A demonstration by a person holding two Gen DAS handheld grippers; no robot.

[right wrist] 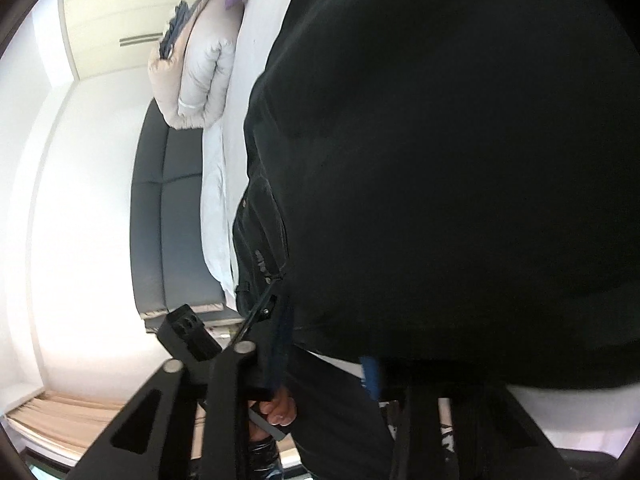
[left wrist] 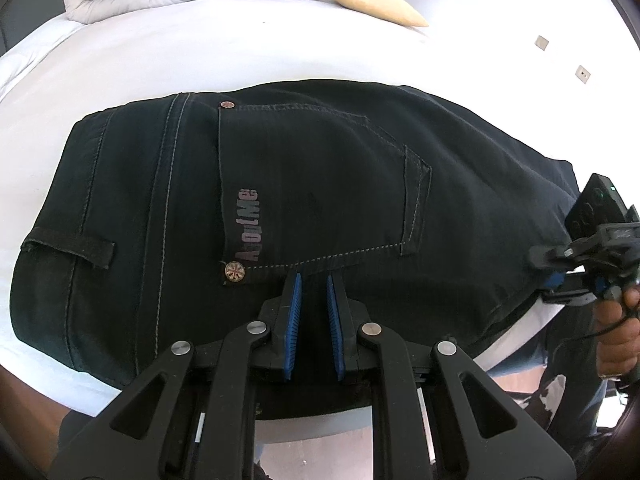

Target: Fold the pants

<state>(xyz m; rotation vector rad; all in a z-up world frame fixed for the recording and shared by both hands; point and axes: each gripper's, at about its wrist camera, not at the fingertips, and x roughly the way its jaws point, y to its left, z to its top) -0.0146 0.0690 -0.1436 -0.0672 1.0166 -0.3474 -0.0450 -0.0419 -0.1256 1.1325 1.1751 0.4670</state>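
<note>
A: Pants sit folded on the white bed, near edge, pocket side up. Risk: the near edge hangs off the mattress, so any drag pulls the stack off.

B: My left gripper hovers at the near hem, fingers slightly apart, empty. Right gripper sits low at the right end; grip state unclear, cloth fills its view.

Black pants folded into compact stack, back pocket up, flat on white bed.
</note>
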